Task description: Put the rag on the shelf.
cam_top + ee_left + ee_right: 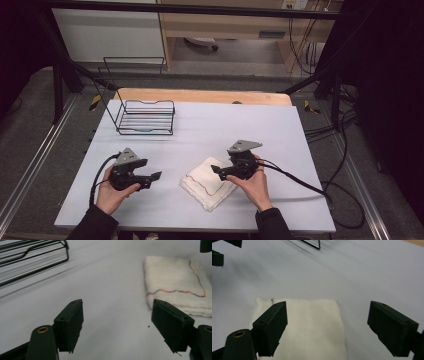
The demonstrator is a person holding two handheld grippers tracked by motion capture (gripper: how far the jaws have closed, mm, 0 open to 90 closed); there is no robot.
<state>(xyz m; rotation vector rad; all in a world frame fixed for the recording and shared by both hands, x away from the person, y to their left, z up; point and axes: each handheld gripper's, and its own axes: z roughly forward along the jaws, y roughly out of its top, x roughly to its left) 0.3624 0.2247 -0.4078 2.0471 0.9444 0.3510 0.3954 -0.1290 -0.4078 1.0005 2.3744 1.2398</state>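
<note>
Far left on the table (200, 130): a wire basket (146, 118), toward the far edge and well apart from both hands. Next, the left gripper (152, 179), held off the surface near the front left, jaws apart with nothing between them, tips aimed rightward at the folded cloth (208, 182). In the left gripper view, the cloth (176, 283) lying ahead and to the right of the jaws, flat on the table, coloured stitching across its top, bare table between it and the tips. Farther right, the right gripper (216, 171), jaws also spread and empty, poised just above the cloth's right half; in the right gripper view, the cloth (312, 327) directly beneath and slightly left of the gap, one jaw over its near corner. Long axis of the cloth running diagonally, from front right up toward far left. Right hand (255, 182) clearly the nearer; probably best placed for any pick-up, by closing on the near edge.
</note>
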